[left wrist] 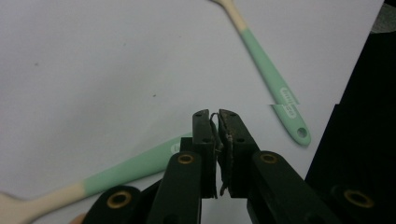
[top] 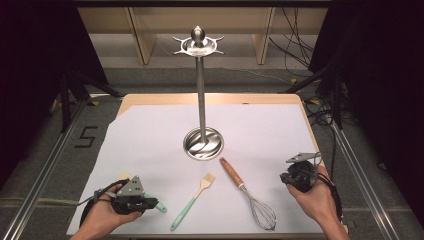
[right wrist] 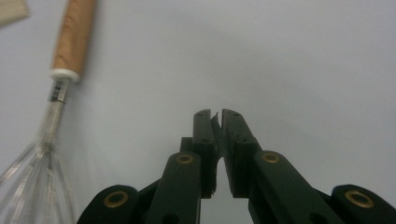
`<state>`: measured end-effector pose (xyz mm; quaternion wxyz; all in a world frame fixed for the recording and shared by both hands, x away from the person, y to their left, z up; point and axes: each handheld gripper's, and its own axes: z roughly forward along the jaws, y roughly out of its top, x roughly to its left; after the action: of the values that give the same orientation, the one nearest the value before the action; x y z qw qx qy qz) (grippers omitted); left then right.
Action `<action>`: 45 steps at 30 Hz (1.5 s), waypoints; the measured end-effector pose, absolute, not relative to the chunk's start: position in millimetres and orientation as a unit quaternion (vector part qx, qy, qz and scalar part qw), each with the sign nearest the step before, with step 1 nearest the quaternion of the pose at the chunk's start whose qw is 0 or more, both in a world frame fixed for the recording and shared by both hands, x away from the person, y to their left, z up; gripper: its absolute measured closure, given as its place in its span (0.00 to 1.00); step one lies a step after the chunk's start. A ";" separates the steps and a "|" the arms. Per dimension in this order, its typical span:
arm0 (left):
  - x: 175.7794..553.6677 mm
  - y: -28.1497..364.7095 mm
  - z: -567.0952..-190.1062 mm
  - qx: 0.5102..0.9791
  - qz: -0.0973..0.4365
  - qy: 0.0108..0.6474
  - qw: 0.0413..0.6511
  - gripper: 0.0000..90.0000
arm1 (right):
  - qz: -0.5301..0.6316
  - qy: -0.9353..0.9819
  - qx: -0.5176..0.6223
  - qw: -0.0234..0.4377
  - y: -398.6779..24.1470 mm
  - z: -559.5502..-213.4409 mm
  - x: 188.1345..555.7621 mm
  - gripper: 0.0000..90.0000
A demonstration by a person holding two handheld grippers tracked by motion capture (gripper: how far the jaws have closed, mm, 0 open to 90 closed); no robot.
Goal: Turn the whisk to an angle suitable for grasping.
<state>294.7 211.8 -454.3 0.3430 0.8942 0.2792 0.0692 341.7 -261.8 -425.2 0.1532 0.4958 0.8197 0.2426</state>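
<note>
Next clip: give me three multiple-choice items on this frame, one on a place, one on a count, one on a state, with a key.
1. Where does the whisk lie?
A. left of the left gripper
B. between the brush and the right gripper
C. behind the stand

2. How many mint-handled utensils lie on the sheet?
A. one
B. two
C. four

3. How do the right gripper's jaws stand?
A. shut, nothing between them
B. wide open
C. clamped on the whisk

Key: 1 B, the whisk is right of the brush and left of the right gripper. 2 B, the left gripper view shows the brush and a second mint handle. 3 A, the jaws meet above the bare sheet.
</note>
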 end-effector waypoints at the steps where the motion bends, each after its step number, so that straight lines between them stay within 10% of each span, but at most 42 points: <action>1: 294.4 210.9 -454.8 0.895 0.067 0.279 0.342 0.94 | 0.239 0.825 0.489 0.153 -255.7 -423.3 341.8 0.94; 20: 299.8 217.0 -465.1 0.871 0.093 0.315 0.364 0.56 | 0.152 0.888 0.435 0.011 -150.4 -432.3 387.8 0.66; 45: 317.1 205.7 -446.7 0.803 0.085 0.383 0.450 0.41 | 0.191 0.873 0.445 0.062 -149.9 -432.9 378.2 0.78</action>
<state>317.1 205.7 -446.7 0.4496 0.8025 0.3828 0.0852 378.2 -149.9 -432.9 0.0623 0.4454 0.8725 0.1908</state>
